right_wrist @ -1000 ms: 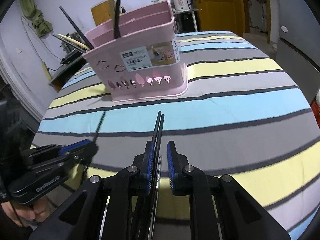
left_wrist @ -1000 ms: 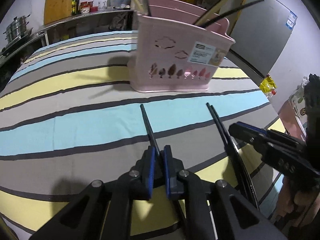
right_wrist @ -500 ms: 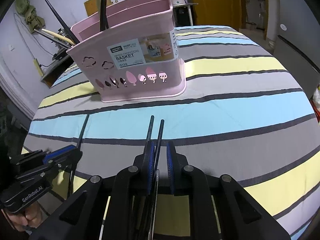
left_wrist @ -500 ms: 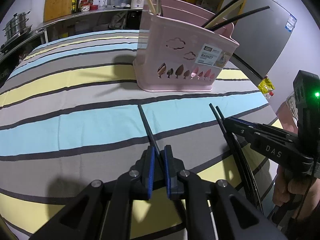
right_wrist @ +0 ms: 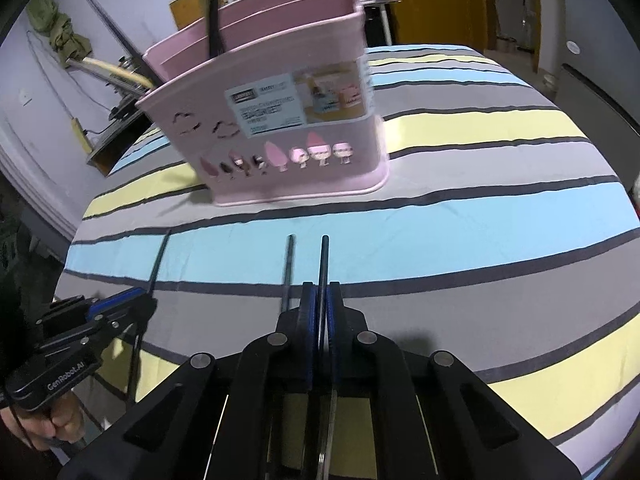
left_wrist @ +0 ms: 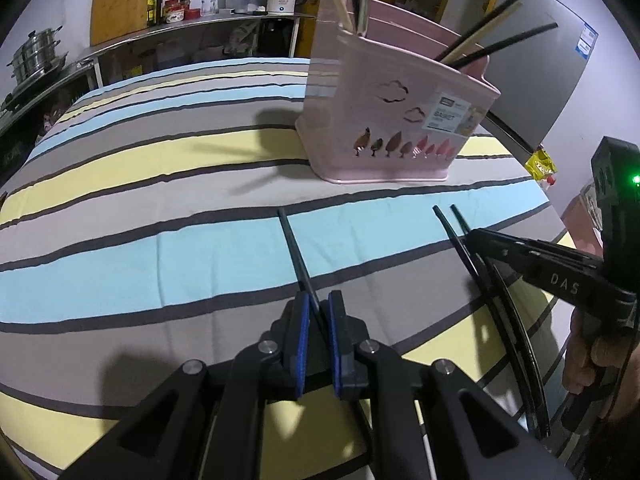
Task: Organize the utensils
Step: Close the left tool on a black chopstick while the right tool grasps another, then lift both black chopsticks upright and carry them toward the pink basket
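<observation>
Already we had both tools clamped: left gripper (left_wrist: 318, 310) on one black chopstick (left_wrist: 294, 250), right gripper (right_wrist: 320, 298) just closed on another chopstick (right_wrist: 323, 264). With the pink basket (left_wrist: 394, 120) upper centre, a loose neighbouring stick (right_wrist: 288, 268) could snag.

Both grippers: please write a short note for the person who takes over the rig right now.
Left gripper: shut on one black chopstick, tip toward the pink basket.
Right gripper: jaws have just closed on a second black chopstick; a third lies beside it on the striped cloth.
Done: several chopsticks already stand in the basket.
Left: put both held chopsticks into the basket, then collect the third one.
</observation>
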Motion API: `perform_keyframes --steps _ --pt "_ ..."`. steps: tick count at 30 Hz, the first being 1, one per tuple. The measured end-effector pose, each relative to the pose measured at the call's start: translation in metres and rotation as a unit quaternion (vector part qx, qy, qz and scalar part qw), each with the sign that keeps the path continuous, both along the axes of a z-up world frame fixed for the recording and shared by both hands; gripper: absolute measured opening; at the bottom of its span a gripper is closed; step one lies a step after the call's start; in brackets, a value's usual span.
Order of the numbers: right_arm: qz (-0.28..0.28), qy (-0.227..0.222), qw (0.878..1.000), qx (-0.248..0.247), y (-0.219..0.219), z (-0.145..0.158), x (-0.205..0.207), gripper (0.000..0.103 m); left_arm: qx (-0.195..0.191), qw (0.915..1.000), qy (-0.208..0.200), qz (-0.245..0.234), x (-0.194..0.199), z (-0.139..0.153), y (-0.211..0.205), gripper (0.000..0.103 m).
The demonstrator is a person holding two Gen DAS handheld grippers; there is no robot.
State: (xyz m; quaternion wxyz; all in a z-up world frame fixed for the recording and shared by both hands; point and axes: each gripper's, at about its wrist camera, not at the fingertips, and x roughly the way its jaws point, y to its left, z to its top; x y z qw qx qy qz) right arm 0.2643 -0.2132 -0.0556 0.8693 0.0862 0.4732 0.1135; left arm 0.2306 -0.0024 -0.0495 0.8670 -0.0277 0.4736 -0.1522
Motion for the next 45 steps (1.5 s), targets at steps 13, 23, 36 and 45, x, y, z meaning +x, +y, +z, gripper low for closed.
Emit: perform_keyframes --steps 13,23,36,45 --pt "-0.001 0.024 1.0 -0.02 0.001 0.002 0.022 0.005 -0.012 0.9994 0.019 0.027 0.025 -0.002 -0.001 0.012" --pt "0.0 0.025 0.999 -0.025 0.001 0.003 0.037 0.005 -0.02 0.9989 0.025 0.034 0.039 -0.002 -0.003 0.014" --pt "0.004 0.018 1.0 0.021 -0.008 0.005 0.034 0.004 -0.02 0.9987 0.026 0.04 0.045 0.001 -0.006 0.007" --pt "0.017 -0.022 0.999 0.023 -0.006 0.043 0.016 0.004 -0.036 0.9988 -0.006 0.031 0.028 0.037 -0.003 0.006"
